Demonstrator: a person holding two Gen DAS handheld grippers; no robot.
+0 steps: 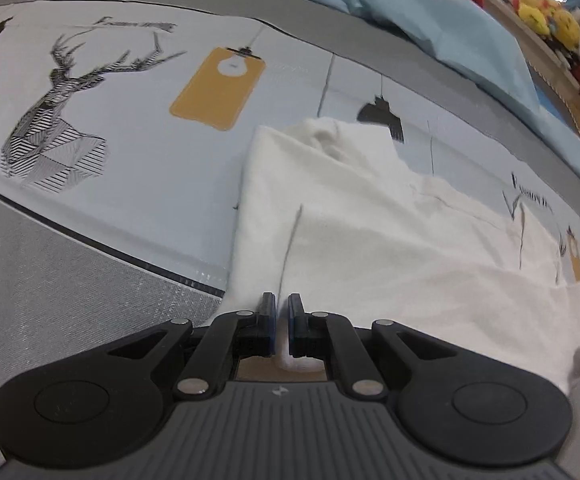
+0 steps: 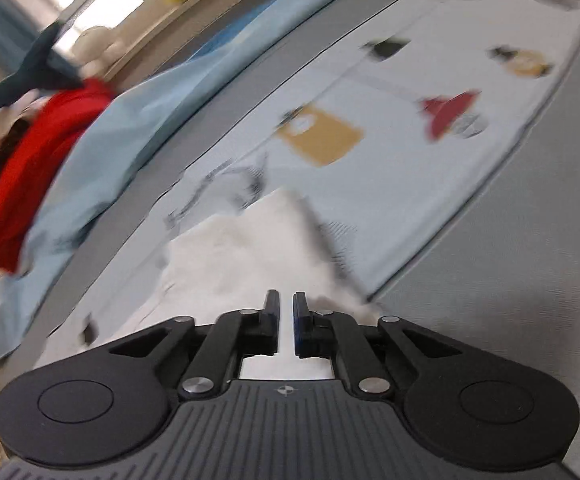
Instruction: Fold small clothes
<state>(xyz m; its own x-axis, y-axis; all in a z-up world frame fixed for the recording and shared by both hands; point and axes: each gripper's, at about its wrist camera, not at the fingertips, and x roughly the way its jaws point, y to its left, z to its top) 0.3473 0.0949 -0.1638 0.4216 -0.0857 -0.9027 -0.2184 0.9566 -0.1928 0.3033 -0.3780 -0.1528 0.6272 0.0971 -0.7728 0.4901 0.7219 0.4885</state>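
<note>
A small white garment (image 1: 370, 232) lies partly folded on a pale blue printed sheet (image 1: 129, 128). My left gripper (image 1: 281, 308) is shut on the garment's near edge; white cloth shows between its blue pads. In the right wrist view the same white garment (image 2: 257, 248) lies just ahead, blurred by motion. My right gripper (image 2: 285, 308) is nearly closed over the garment's near edge, with white cloth under and between its fingers.
A light blue cloth (image 1: 430, 12) lies along the far edge, with a red garment (image 2: 29, 168) beside it. Plush toys (image 1: 546, 12) sit on a wooden shelf at the far right. A grey mat (image 2: 510, 260) borders the printed sheet.
</note>
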